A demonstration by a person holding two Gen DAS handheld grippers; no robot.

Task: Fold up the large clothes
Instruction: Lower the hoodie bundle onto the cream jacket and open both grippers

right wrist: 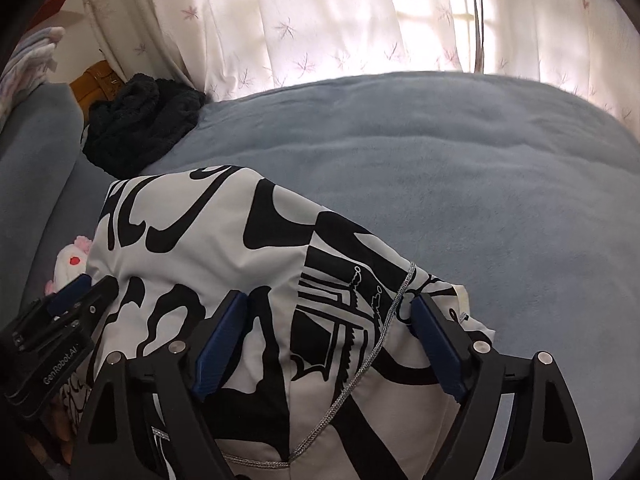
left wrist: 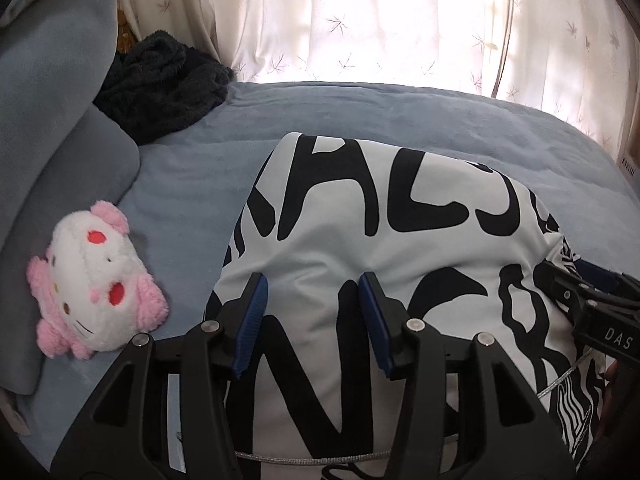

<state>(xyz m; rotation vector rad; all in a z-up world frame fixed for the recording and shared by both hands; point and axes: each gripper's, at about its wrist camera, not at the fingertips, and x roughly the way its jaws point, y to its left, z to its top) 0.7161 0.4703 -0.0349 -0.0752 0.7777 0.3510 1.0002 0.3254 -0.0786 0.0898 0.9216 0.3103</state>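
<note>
Printed garment (left wrist: 400, 240) lies bunched on the bed (left wrist: 400, 120); left gripper (left wrist: 314, 308) and right gripper (right wrist: 328, 332) hover spread, pinching nothing. Risk: the loose drawstring (right wrist: 372, 344) snags, dragging folds askew.

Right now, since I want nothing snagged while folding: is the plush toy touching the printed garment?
Apart. The left wrist view shows a strip of blue bedcover between the plush toy and the printed garment.

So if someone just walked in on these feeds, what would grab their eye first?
The white garment with bold black lettering, bunched on the blue-grey bedspread under both open tongs. Next, the pink-and-white plush cat toy lying at its left by the pillow, and the dark fuzzy garment heaped by the sunlit curtain.
</note>
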